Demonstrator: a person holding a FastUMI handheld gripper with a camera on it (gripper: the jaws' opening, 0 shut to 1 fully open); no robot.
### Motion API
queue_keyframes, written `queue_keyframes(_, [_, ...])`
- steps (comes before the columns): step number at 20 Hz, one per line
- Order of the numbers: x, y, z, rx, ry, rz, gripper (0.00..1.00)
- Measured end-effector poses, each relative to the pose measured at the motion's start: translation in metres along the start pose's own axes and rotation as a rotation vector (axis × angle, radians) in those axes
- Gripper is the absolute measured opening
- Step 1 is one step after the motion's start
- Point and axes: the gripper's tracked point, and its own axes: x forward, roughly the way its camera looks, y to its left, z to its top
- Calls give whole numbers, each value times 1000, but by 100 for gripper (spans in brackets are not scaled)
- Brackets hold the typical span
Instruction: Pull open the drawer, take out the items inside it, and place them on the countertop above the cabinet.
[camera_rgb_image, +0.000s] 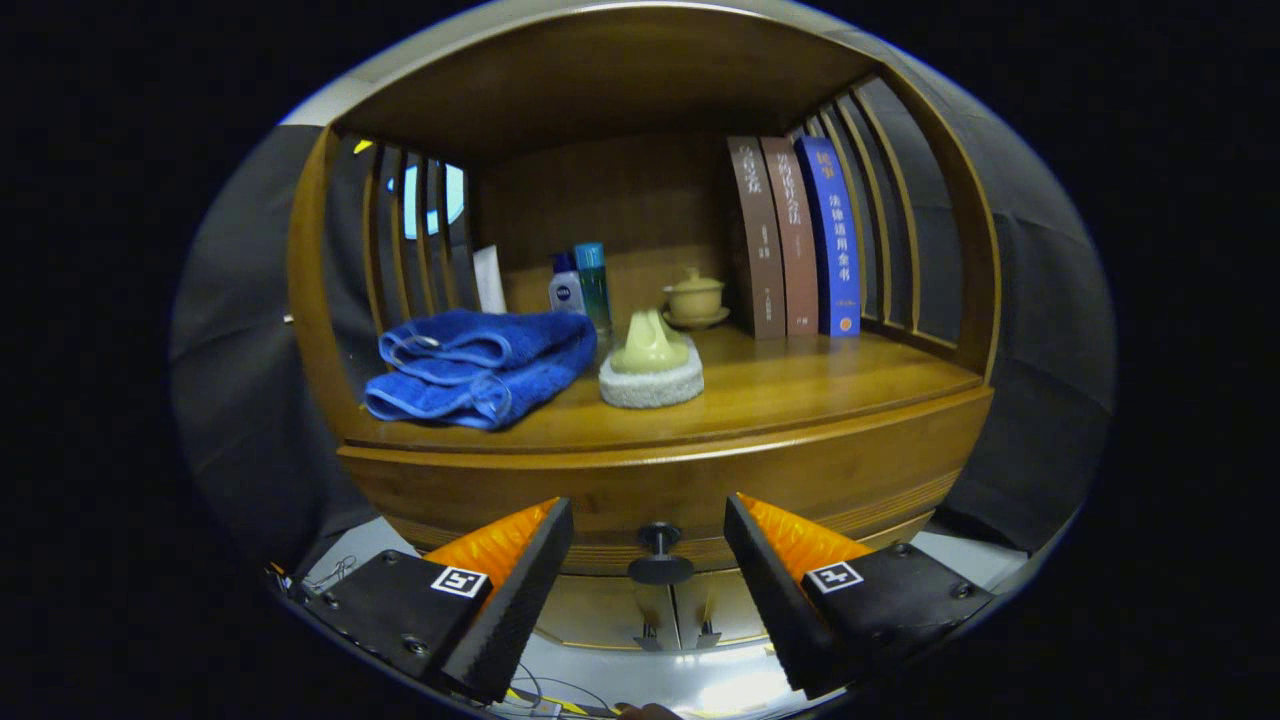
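The wide, curved-front wooden drawer (660, 490) sits closed in the lower middle of the frame, directly under the desk (800, 390) of the honey-brown wooden cabinet. Its only handle is a small dark round knob on a short stem (660, 560), low in the centre of the picture. The tongs (648, 540) are spread wide, one finger either side of the knob and touching nothing.

I judge the drawer stiff and fairly heavy, solid wood that should slide straight out if pulled squarely. The knob is the place to take hold: pinch behind its flat disc, around the stem, since the smooth round face may slip. What lies inside is hidden, so its weight cannot be told.

The drawer front is glossy, with fine horizontal grooves along its lower edge. Above, in mid-frame, the desk already carries a folded blue towel (480, 365), a pale ceramic piece on a white pad (651, 365), and three upright books (795, 240).
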Motion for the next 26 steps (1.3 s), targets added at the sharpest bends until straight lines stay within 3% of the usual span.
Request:
queue_keyframes(8, [-99, 16, 122, -65, -157, 24, 99])
queue_keyframes(14, [-158, 30, 189, -57, -238, 53, 99])
queue_keyframes(26, [-205, 39, 211, -82, -287, 60, 99])
